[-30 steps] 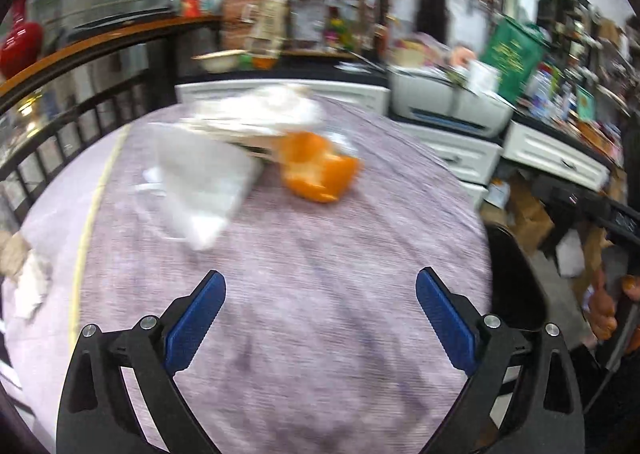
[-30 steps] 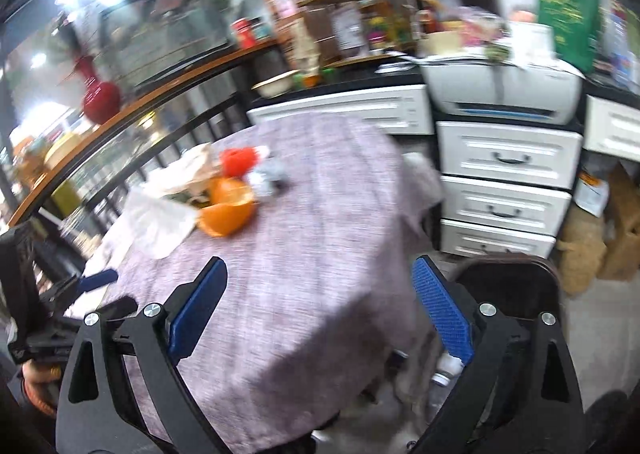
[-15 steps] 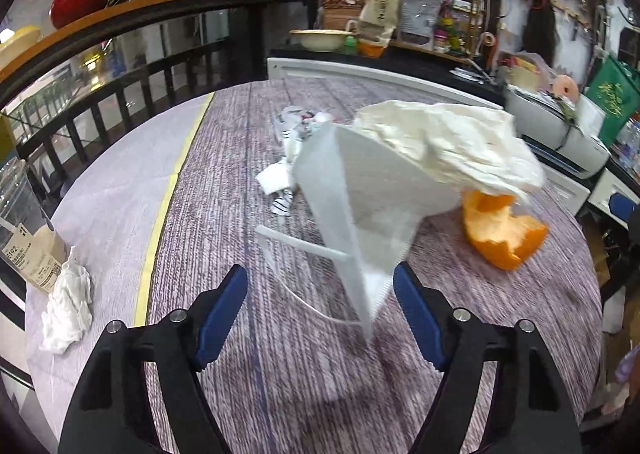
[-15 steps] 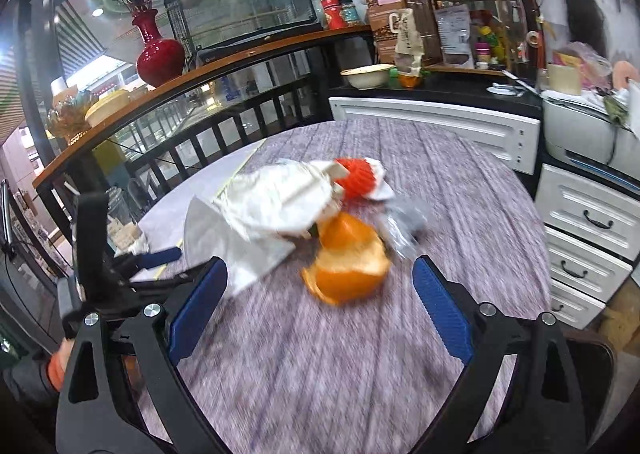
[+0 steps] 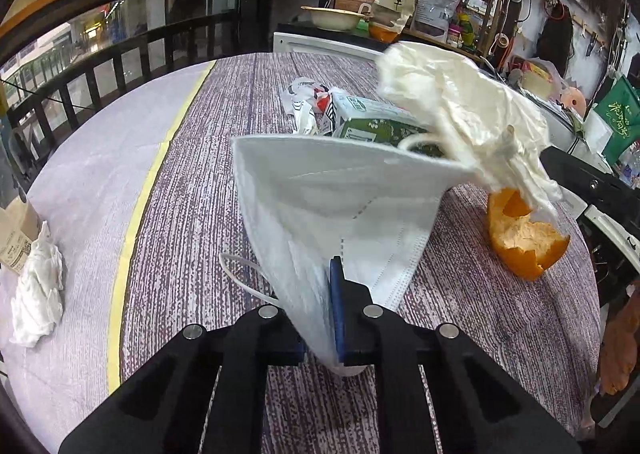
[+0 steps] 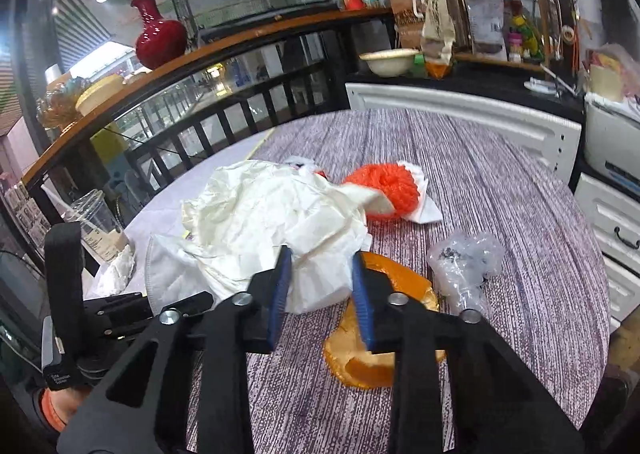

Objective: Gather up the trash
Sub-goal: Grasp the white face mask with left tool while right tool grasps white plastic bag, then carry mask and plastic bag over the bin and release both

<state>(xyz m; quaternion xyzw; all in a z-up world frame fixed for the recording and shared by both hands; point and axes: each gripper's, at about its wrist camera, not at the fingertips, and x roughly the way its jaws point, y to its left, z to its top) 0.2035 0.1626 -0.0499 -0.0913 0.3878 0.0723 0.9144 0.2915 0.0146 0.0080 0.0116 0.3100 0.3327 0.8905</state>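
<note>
The round surface (image 5: 200,213) wears a purple-and-white streaked cloth, with a paler strip at the left of the left-wrist frame, edged by a yellow line (image 5: 136,213). On the pale strip, lower left, lies a crumpled white tissue (image 5: 38,294) beside a paper-labelled cup (image 5: 16,238). At centre rests a white face mask (image 5: 340,213), with a green carton (image 5: 372,121) and a printed wrapper (image 5: 304,101) beyond it. An orange peel (image 5: 524,238) sits at right. In the right-wrist frame, a crumpled clear plastic bag (image 6: 464,262) lies right of centre, and an orange mesh ball (image 6: 384,189) above it.

Both grippers' fingers just closed: left (image 5: 326,310) on mask (image 5: 340,205), right (image 6: 320,286) on paper (image 6: 280,221).
</note>
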